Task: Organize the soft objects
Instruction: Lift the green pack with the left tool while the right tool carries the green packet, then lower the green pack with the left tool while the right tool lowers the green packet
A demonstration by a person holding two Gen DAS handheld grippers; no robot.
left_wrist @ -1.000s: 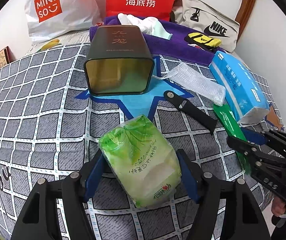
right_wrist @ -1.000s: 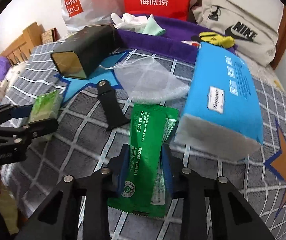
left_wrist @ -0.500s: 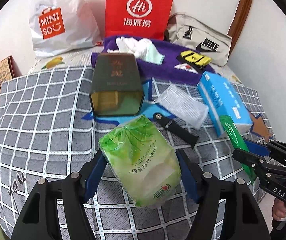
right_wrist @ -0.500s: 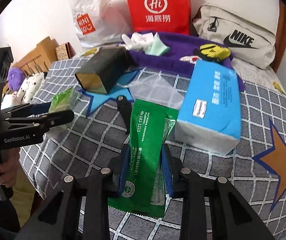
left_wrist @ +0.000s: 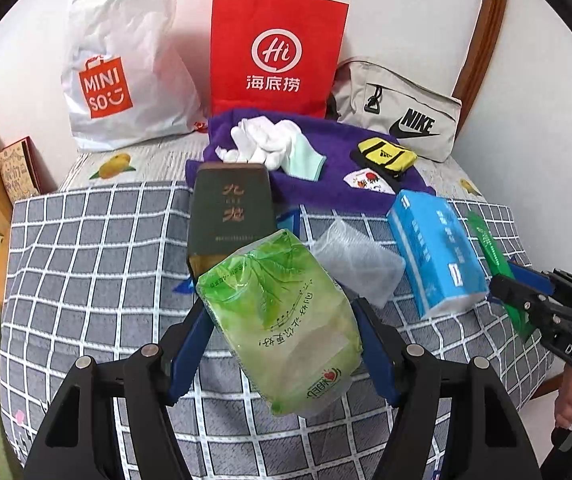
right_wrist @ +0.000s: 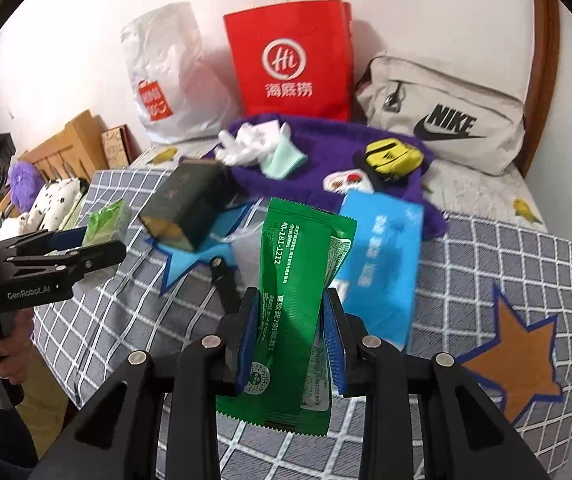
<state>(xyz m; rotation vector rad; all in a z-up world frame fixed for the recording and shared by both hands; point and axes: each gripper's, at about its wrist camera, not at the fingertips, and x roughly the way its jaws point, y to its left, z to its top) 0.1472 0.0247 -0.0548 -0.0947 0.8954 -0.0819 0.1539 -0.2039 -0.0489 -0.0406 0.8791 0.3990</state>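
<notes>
My left gripper is shut on a light green tissue pack and holds it above the checked bed cover; the pack also shows in the right wrist view. My right gripper is shut on a dark green flat packet, lifted off the bed; the packet also shows at the right of the left wrist view. A blue tissue pack and a clear plastic bag lie on the bed. White gloves and a yellow-black pouch lie on a purple towel.
A dark green tin lies on its side mid-bed. A black strap lies by the blue star. A Miniso bag, a red paper bag and a Nike bag stand against the wall.
Both grippers have risen and pulled back from the bed with their packs still held; the objects on the bed look smaller and farther away.
</notes>
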